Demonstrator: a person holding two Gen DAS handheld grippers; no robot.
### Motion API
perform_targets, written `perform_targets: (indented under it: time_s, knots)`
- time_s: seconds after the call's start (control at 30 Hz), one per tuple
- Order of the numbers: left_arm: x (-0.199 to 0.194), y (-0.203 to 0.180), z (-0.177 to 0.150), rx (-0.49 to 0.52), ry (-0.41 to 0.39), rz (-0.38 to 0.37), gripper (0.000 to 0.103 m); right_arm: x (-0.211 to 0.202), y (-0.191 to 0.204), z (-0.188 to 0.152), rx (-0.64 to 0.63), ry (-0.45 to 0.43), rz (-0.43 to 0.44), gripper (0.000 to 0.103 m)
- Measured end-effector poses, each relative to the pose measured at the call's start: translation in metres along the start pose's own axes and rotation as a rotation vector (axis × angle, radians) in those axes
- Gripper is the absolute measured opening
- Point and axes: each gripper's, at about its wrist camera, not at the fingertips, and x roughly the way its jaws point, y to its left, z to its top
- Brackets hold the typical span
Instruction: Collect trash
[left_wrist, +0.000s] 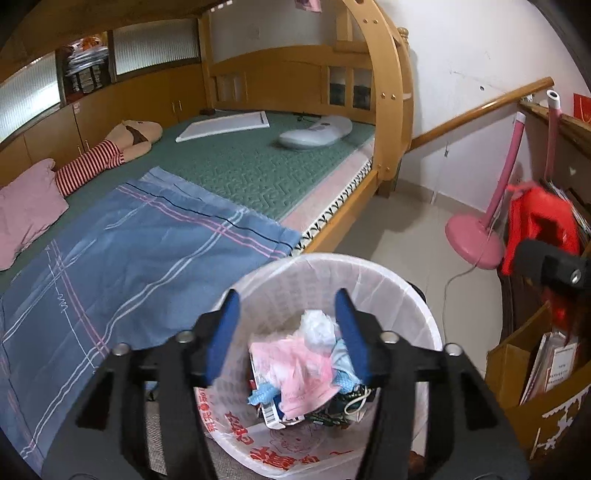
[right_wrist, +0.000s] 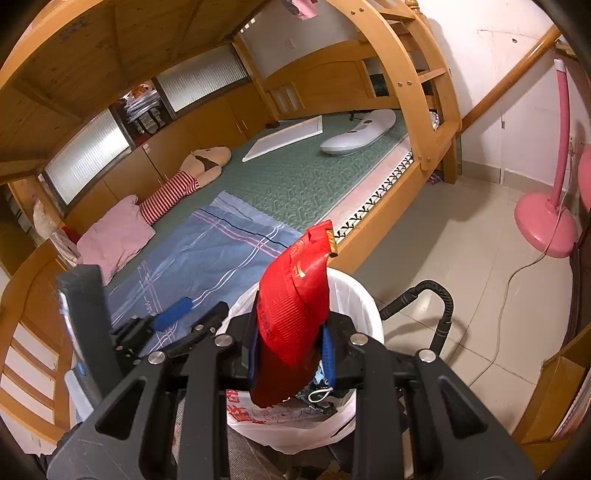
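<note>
Bedroom with a wooden bunk bed sitting on a pale tiled floor, green mat, blue striped sheet, pink pillow and a striped doll lying on it; pink fan base standing near the right wall. Left wrist view: left gripper is hovering over the trash bin lined with a white bag, jaws standing apart with nothing between them; pink and white crumpled wrappers are lying inside the bin right below. The right gripper is showing at the right edge, carrying something red. Right wrist view: same bed and floor behind; right gripper is clamping a red plastic packet, which is sticking upright above the bin's rim. The left gripper's blue finger is showing at the left, beside the bin.
</note>
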Motion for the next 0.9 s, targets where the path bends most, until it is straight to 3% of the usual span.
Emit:
perform_targets:
  time_s: [0.1,0.37,0.5,0.6,0.67,0.73,0.9]
  knots:
    - [-0.005,0.008,0.002,-0.021,-0.018,0.019,0.068,0.006,0.001,0.0,-0.006,0.017,0.002,0.028]
    - [-0.015,0.032,0.005,-0.069,-0.03,0.055,0.071,0.048,0.019,-0.004,-0.055,0.123,0.019,0.034]
    - [-0.022,0.046,0.006,-0.093,-0.049,0.078,0.077,0.079,0.025,-0.008,-0.068,0.193,-0.001,0.07]
    - [-0.027,0.055,0.007,-0.109,-0.06,0.095,0.081,0.096,0.028,-0.012,-0.078,0.221,-0.034,0.081]
    - [-0.03,0.059,0.007,-0.117,-0.068,0.099,0.081,0.103,0.029,-0.014,-0.089,0.236,-0.057,0.081]
    - [-0.033,0.061,0.008,-0.114,-0.078,0.107,0.081,0.102,0.029,-0.015,-0.1,0.213,-0.091,0.081]
    - [-0.052,0.058,0.012,-0.106,-0.125,0.114,0.088,0.057,0.048,-0.015,-0.185,-0.048,-0.267,0.081]
